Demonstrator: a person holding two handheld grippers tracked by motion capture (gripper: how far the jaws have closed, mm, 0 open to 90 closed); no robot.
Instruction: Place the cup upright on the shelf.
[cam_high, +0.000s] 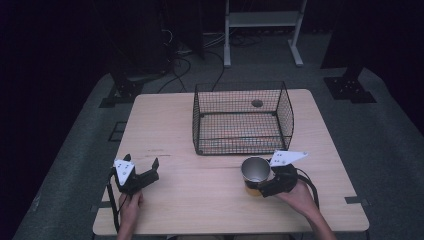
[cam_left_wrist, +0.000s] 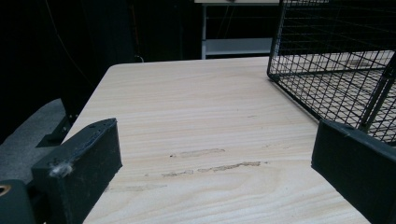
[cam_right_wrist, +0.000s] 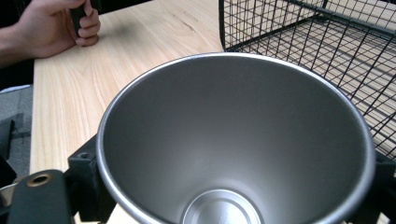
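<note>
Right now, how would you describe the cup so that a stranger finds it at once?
Start at the black wire basket on the wooden table. Just in front of its near right corner stands the metal cup, held by the right tongs. It is the only shiny round thing there.

High view overhead; gripper views low, sharing wire basket (cam_high: 242, 120).

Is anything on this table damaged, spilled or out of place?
Only scuff marks on the bare wooden table left of the wire basket. The metal cup in the right gripper stands upright and empty.
</note>
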